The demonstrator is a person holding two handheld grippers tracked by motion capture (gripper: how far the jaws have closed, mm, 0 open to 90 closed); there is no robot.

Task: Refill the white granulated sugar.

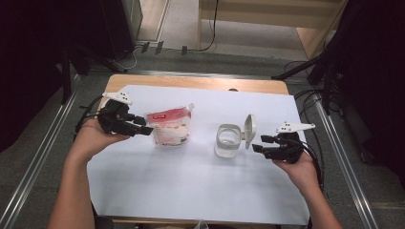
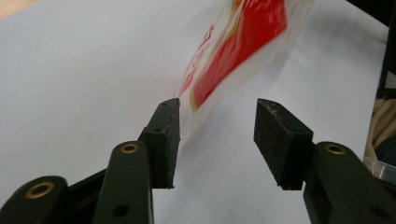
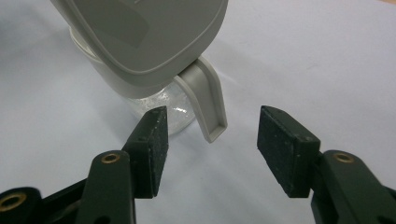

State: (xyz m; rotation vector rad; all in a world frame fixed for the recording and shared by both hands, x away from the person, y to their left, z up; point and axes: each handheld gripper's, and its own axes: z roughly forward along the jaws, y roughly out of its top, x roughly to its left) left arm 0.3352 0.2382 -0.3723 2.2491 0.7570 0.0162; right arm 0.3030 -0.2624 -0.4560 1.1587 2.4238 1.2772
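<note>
Fingers of the left gripper, spread, flank the red-and-white pouch's edge without pinching it.

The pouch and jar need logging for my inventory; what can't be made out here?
- Pouch: its print is too small in the high view, blurred and cut off by the top edge in the left gripper view.
- Jar: its contents; the raised lid covers its mouth in the right gripper view.
</note>
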